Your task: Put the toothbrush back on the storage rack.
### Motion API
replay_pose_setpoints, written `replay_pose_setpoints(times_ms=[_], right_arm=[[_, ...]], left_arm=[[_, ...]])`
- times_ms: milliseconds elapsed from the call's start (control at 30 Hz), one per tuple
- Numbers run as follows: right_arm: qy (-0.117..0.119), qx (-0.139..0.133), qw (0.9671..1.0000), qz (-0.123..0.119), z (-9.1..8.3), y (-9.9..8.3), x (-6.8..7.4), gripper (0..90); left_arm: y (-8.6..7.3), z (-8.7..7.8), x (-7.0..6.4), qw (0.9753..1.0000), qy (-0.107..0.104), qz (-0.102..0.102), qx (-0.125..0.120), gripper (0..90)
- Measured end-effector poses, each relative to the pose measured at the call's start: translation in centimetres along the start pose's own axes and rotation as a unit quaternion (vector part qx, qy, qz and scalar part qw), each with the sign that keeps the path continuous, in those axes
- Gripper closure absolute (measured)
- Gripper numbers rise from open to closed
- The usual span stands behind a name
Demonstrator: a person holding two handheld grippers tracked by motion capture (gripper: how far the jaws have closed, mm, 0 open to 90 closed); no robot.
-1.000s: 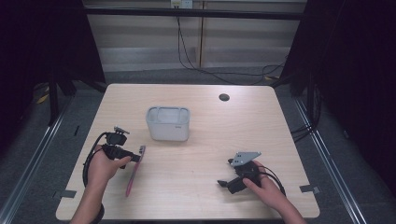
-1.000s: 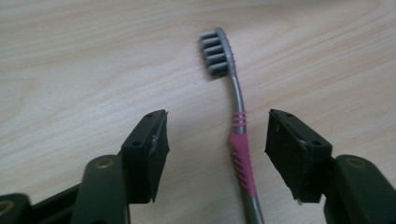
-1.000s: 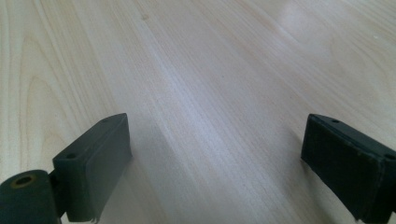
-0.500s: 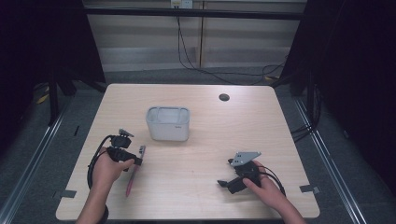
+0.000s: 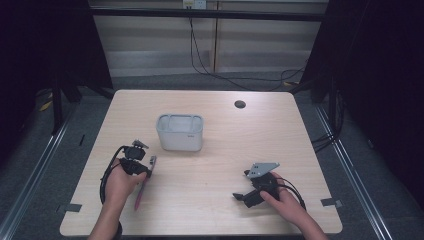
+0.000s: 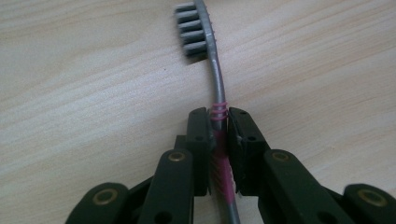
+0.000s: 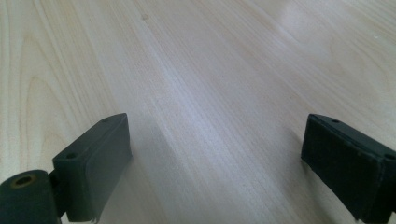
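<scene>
Closest to the person, the right gripper (image 5: 240,196) sits low on the counter (image 5: 225,150) near the front right, held in the right hand (image 5: 282,197). Its jaws are wide apart with nothing between them, and in the right gripper view they hover just over bare pale wood grain. The grey three-cornered plate on top of it tilts up toward the middle of the counter, and its cable loops around beside the hand.

Over on the front left, the left hand (image 5: 119,181) holds the left gripper (image 6: 219,135), and this one's busy: the jaws are clamped on a toothbrush (image 6: 211,56), pinching it at the pink ribbed grip part of the handle. From the left gripper view the grey neck curves up and away from the jaws, ending in the bristle head, which points off to the left of that view. The toothbrush looks to be lying on or right at the wood surface, though whether it's actually lifted off I can't tell. In the high view the pink handle end (image 5: 138,197) sticks back toward the person, past the hand, and the head end is up beside the gripper.

A bit further back, near the middle of the counter, there's a light grey rectangular bin (image 5: 180,132), open on top, well apart from both grippers. Beyond that, toward the far edge on the right, a small dark round cable hole (image 5: 240,104).
</scene>
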State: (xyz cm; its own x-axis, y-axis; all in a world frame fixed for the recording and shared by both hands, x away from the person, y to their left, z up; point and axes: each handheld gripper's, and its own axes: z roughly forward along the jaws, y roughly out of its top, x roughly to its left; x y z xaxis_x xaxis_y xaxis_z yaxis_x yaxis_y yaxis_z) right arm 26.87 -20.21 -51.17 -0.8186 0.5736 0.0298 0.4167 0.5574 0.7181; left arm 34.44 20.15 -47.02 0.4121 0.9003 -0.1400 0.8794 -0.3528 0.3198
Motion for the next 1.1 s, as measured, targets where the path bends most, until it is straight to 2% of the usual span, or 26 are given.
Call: replay_pose_setpoints(times_ms=[200,233,467,600,800,1000,1100], right_arm=[[0.0,0.0,1.0,0.0,0.0,0.0,0.0,7.7],[0.0,0.0,1.0,0.0,0.0,0.0,0.0,7.7],[0.0,0.0,1.0,0.0,0.0,0.0,0.0,7.7],[0.0,0.0,1.0,0.0,0.0,0.0,0.0,7.7],[0.0,0.001,1.0,0.001,0.0,0.0,0.0,7.7],[0.0,0.001,1.0,0.001,0.0,0.0,0.0,7.7],[0.0,0.001,1.0,0.001,0.0,0.0,0.0,7.7]], left_arm=[[-0.3,-0.1,0.5,0.9998,-0.006,-0.009,-0.019,80.3],[-0.4,-0.2,0.5,0.9994,-0.011,-0.018,-0.027,80.3],[-0.3,-1.6,1.1,0.998,-0.024,-0.025,-0.053,80.4],[-0.3,-2.4,1.3,0.9961,-0.034,-0.028,-0.076,80.4],[-0.3,-3.2,1.7,0.9944,-0.038,-0.028,-0.094,80.4],[-0.4,-4.1,2.0,0.9908,-0.046,-0.04,-0.121,80.4],[-0.4,-4.4,2.2,0.9895,-0.047,-0.037,-0.131,80.4]])
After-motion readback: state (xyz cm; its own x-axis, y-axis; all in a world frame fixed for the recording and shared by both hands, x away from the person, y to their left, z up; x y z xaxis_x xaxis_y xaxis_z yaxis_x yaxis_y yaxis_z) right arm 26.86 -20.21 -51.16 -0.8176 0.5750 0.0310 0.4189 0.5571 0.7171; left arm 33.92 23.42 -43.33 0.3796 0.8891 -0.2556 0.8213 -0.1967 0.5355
